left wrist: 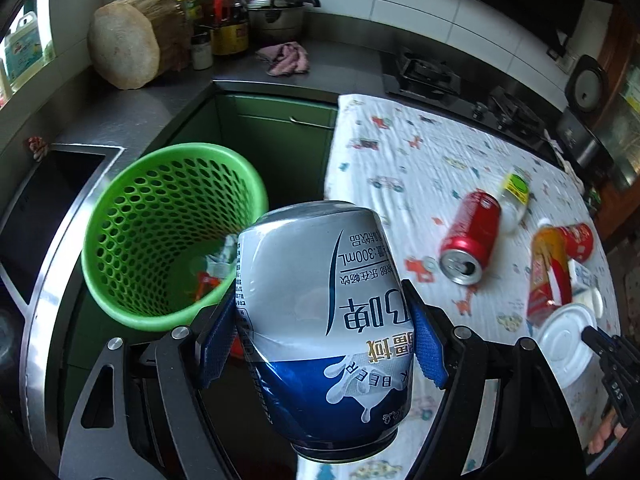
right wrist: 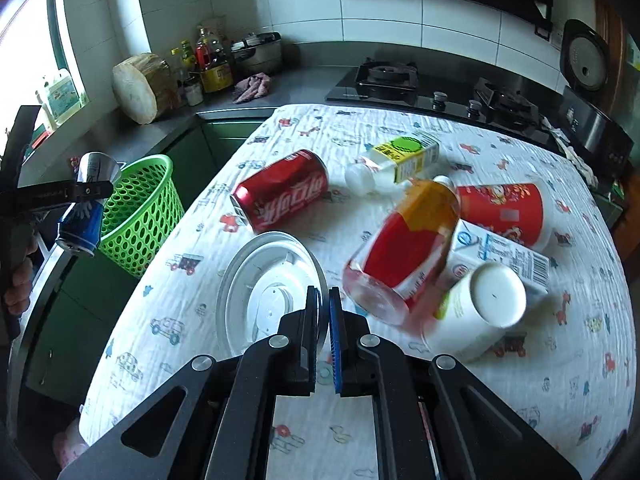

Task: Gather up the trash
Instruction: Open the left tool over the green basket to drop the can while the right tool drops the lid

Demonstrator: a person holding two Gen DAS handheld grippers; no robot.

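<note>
My left gripper [left wrist: 320, 300] is shut on a dented silver-and-blue beer can [left wrist: 324, 320], held in the air just right of the green mesh basket [left wrist: 168, 232]; some scraps lie in the basket's bottom. The right wrist view shows that can [right wrist: 90, 204] beside the basket [right wrist: 140, 212]. My right gripper [right wrist: 324, 292] is shut on the rim of a white plastic lid [right wrist: 272, 292] above the cloth-covered table [right wrist: 192, 344]. A red cola can [right wrist: 280, 192], a white bottle with a yellow label [right wrist: 396, 160], an orange-red bottle [right wrist: 404, 248], a red paper cup [right wrist: 504, 208], a milk carton [right wrist: 508, 256] and a white cup [right wrist: 484, 304] lie on the cloth.
A grey counter wraps the corner with a wooden chopping block [left wrist: 132, 40], sauce bottles [left wrist: 224, 16], a pot and a pink rag [left wrist: 284, 58]. A sink [left wrist: 48, 208] lies left of the basket. The gas stove [right wrist: 388, 76] and a rice cooker [right wrist: 584, 60] stand behind the table.
</note>
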